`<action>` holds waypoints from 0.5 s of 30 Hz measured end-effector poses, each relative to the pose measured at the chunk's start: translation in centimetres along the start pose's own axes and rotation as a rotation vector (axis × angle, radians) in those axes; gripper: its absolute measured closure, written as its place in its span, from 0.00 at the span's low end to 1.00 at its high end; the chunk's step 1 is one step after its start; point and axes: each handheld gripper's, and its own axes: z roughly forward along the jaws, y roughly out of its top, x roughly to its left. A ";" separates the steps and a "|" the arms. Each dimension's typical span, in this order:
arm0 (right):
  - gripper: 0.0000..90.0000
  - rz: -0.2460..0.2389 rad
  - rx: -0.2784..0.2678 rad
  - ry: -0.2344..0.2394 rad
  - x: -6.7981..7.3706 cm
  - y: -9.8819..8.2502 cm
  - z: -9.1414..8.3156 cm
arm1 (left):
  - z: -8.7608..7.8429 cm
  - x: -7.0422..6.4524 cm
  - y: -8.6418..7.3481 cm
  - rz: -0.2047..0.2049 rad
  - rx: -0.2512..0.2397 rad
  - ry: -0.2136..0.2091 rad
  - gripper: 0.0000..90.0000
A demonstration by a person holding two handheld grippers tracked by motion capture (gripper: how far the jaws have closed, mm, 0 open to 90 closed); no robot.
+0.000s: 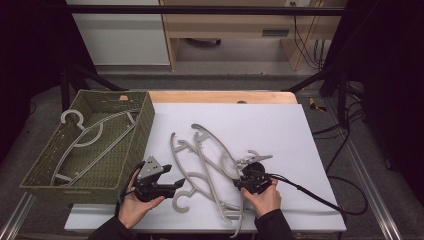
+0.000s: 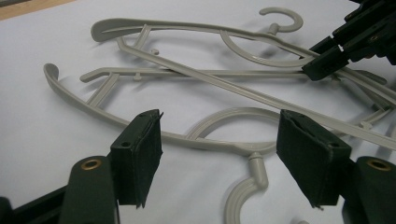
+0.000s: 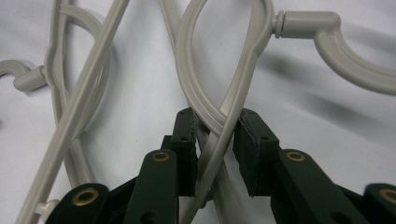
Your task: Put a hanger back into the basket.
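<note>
Several tangled grey plastic hangers (image 1: 210, 167)

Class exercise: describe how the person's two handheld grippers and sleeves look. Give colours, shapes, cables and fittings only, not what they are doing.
Both grippers are black, each with two flat, block-like jaws faced in dark padding. Brass-coloured rivets sit on the jaw arms. The left gripper carries a grey three-cornered plate on top. A black cable trails from the right gripper across the white table. The person's sleeves are dark.

I watched a white sheet (image 1: 280, 125) lying under the left gripper (image 1: 177, 186) and the right gripper (image 1: 240, 182). A strip of bare wooden tabletop (image 1: 220, 96) lay beyond them, a pale cabinet (image 1: 120, 35) stood farther off, and black floor cables (image 1: 345, 135) lay to the right gripper's right.
</note>
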 end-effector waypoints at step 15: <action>0.88 -0.019 -0.039 0.046 -0.8 0.7 -2.7 | -0.7 -0.1 0.7 0.022 -0.025 -0.015 0.32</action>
